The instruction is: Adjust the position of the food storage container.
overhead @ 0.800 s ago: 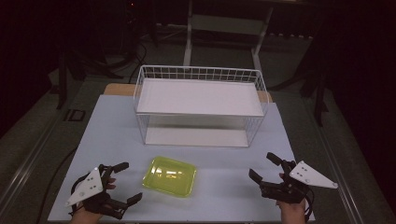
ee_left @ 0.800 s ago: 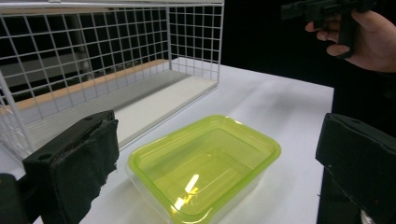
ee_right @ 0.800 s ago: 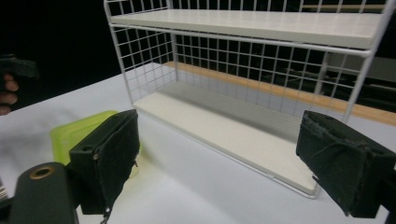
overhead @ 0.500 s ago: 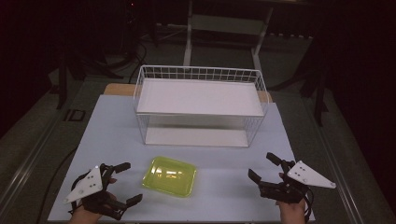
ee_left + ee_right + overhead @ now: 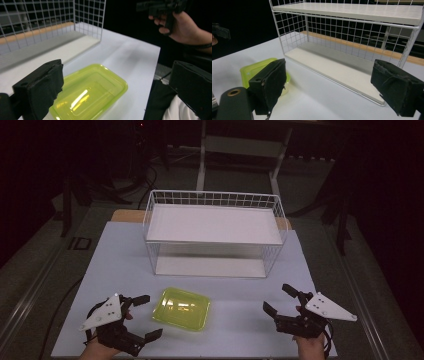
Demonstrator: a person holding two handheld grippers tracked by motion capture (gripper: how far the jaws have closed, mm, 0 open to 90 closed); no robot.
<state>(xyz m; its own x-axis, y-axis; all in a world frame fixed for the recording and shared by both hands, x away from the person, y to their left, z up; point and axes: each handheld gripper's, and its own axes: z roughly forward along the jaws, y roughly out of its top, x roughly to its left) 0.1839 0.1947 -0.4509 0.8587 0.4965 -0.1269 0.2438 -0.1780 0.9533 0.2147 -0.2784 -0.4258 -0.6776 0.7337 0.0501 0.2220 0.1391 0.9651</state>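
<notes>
A translucent yellow-green plastic container (image 5: pixel 182 308) lies upside down on the white table (image 5: pixel 240 290) near its front edge, in front of a white wire shelf rack (image 5: pixel 214 232). My left gripper (image 5: pixel 146 317) is open just left of the container, its jaws spread wide beside it without touching. In the left gripper view the container (image 5: pixel 92 92) lies between and beyond the black jaws. My right gripper (image 5: pixel 278 300) is open at the front right, well clear of the container. The right gripper view shows the rack (image 5: pixel 352 40) ahead and the container (image 5: pixel 253 70) partly behind the left jaw.
The rack has an upper white shelf board (image 5: pixel 215 222) and a lower board (image 5: pixel 210 266) open toward me. The table's front edge runs close under both hands. Dark floor and stand legs (image 5: pixel 202 155) lie beyond the table.
Both grippers have barely shifted; the left one has edged slightly. The container and rack stay where they were.
</notes>
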